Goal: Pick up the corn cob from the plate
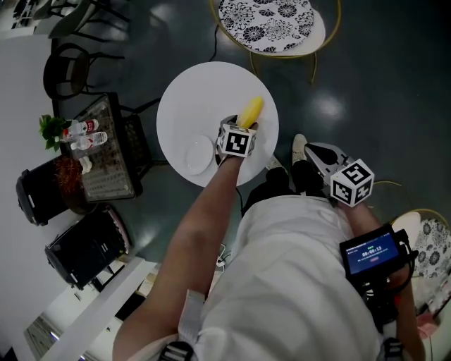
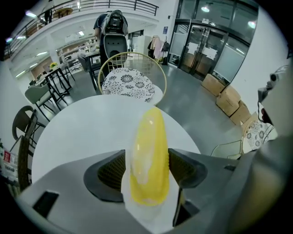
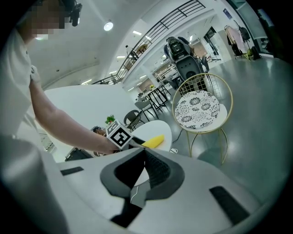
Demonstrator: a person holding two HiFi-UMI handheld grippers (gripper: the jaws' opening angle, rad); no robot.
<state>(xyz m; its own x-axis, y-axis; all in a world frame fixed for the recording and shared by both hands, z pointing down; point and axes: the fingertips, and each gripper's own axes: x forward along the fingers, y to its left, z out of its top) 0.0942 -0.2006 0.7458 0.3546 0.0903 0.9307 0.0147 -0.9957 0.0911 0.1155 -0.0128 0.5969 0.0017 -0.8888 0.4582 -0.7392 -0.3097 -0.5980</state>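
The yellow corn cob (image 2: pixel 147 157) stands between the jaws of my left gripper (image 2: pixel 147 170), its tip pointing away over the round white table (image 2: pixel 78 137). The right pad touches it and a thin gap shows at the left pad, so the jaws are open around it. In the head view the corn cob (image 1: pixel 251 111) sticks out past the left gripper (image 1: pixel 239 128), to the right of the small white plate (image 1: pixel 199 154). I cannot tell if it rests on the table. My right gripper (image 3: pixel 145 153) is held off the table near the person's body, shut and empty.
A gold-framed chair with a patterned cushion (image 1: pixel 271 21) stands beyond the table (image 1: pixel 197 92). A dark chair (image 1: pixel 67 67) and a side table with bottles and a plant (image 1: pixel 95 144) are to the left. Shoes (image 1: pixel 317 158) rest on the dark floor.
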